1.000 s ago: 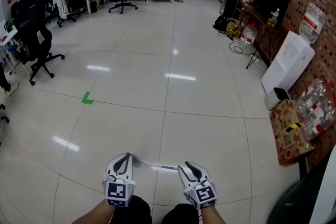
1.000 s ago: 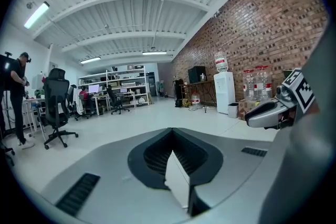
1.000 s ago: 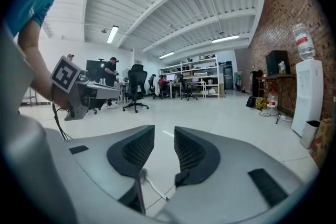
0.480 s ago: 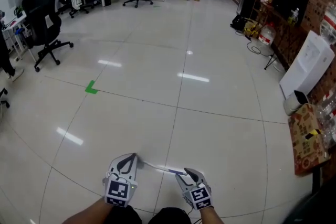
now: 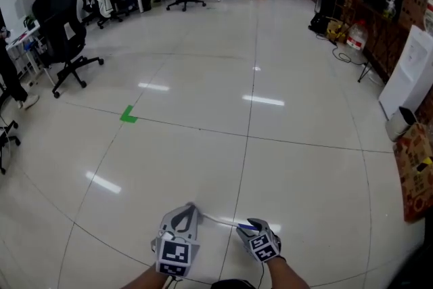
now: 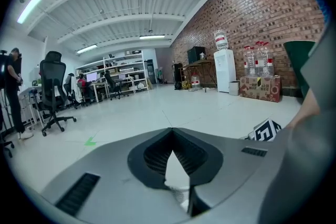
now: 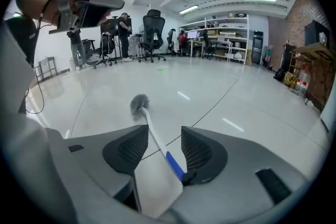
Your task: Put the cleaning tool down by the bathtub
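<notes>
1. my right gripper (image 7: pixel 164 132) is standing w/ jaws wide apart. they've just been opening, and the thin handle of the cleaning brush (image 7: pixel 153 137) is lying loose betw. them.
2. the blue grip end (image 7: pixel 175 165) is leaning on the inner edge of my right-hand jaw. the grey bristle head (image 7: pixel 139 105) is pointing far-left, low over the pale tile floor (image 7: pixel 226 113); can't tell if it's touching.
3. my left gripper (image 6: pixel 171 130) is showing jaw tips pressed together, w/ nothing betw. them.
4. in the head view the brush is spanning the gap from left gripper tip to right, at the near edge.
</notes>
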### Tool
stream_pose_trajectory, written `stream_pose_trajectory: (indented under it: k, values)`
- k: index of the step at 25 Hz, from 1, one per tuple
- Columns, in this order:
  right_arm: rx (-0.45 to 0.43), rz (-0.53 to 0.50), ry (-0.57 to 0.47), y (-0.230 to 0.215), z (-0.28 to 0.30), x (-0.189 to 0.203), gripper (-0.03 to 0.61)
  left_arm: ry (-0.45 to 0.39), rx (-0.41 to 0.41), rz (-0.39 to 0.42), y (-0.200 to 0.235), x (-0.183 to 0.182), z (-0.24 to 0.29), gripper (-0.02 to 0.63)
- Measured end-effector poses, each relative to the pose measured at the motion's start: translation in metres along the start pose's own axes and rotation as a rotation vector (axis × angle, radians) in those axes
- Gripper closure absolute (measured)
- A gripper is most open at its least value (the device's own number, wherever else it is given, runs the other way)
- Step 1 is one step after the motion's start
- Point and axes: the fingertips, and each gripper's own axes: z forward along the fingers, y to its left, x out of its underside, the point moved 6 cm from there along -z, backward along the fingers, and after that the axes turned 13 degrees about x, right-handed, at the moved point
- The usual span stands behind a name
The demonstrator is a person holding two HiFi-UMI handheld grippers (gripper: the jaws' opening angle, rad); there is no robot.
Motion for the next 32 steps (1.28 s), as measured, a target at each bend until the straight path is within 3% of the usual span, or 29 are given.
stream_pose_trajectory:
  k: [8,17,21,22,27,30,31,32]
  values:
    - [-0.038,-0.025,0.178,-0.002,0.055,0.049,0.331,0.023,0.022,-0.03,0.002,0.028,-0.003,0.607]
    - [-0.106,-0.237,0.299,0.021,0.078,0.082,0.329,0.005,0.034,-0.067,0.001,0.029,0.007,0.607]
    - [-0.12,-0.288,0.32,0.025,0.078,0.078,0.441,0.009,0.065,-0.045,-0.001,0.025,0.018,0.607]
    - [-0.117,-0.304,0.322,0.027,0.079,0.078,0.442,0.01,0.069,-0.047,-0.002,0.023,0.019,0.607]
    - [-0.147,-0.403,0.342,0.038,0.09,0.081,0.368,-0.015,0.072,-0.074,-0.006,0.019,0.024,0.607]
    - [-0.162,-0.436,0.357,0.043,0.087,0.084,0.428,0.007,0.083,-0.061,-0.007,0.024,0.027,0.607]
    - [-0.16,-0.443,0.364,0.044,0.085,0.086,0.491,0.017,0.085,-0.052,-0.007,0.026,0.027,0.607]
    - [-0.163,-0.454,0.373,0.046,0.083,0.087,0.488,0.02,0.084,-0.048,-0.006,0.026,0.027,0.607]
